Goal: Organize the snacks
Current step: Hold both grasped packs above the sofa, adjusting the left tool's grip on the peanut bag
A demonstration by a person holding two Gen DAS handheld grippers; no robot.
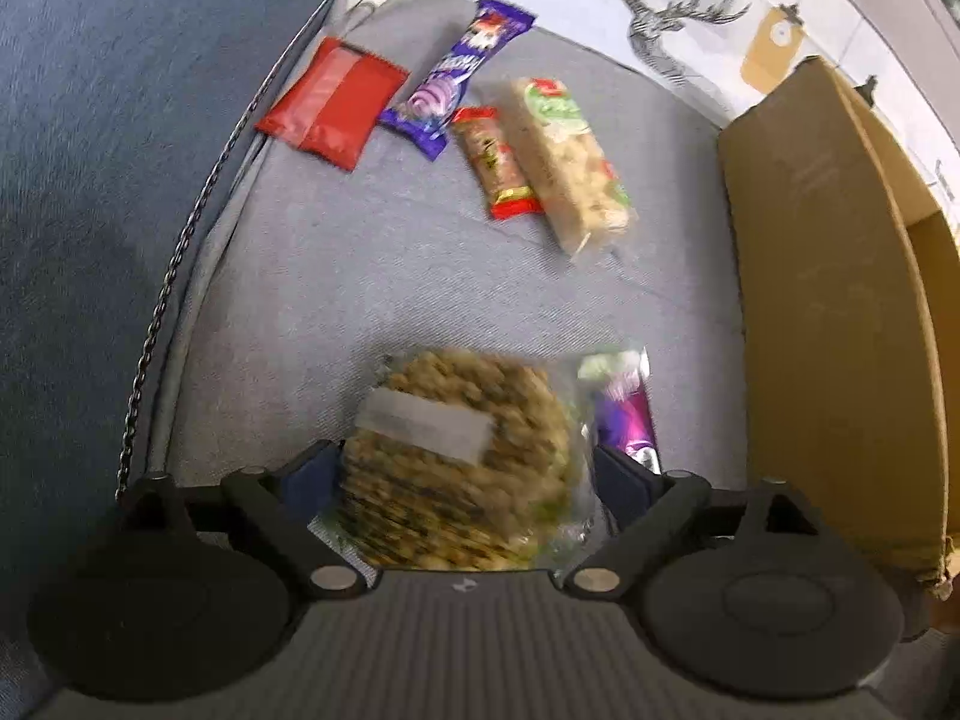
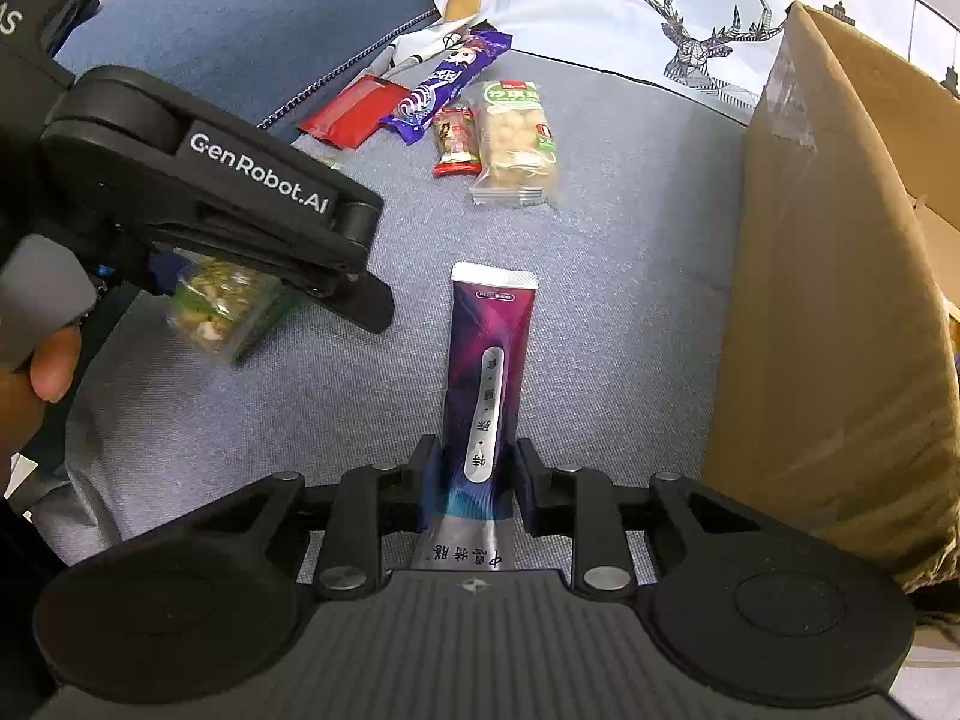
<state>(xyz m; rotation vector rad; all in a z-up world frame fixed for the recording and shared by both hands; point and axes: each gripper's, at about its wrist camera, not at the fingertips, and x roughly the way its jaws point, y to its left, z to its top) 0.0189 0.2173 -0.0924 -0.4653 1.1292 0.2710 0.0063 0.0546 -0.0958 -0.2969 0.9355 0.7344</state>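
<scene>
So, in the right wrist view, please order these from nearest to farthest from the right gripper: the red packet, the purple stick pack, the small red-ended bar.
1. Purple stick pack: between the right gripper fingers.
2. Small red-ended bar: ahead, centre.
3. Red packet: farthest, upper left.

Glossy plastic snack wrappers (image 2: 492,372) on matt grey woven cloth (image 2: 630,276), beside rough cardboard box (image 2: 840,300).
</scene>
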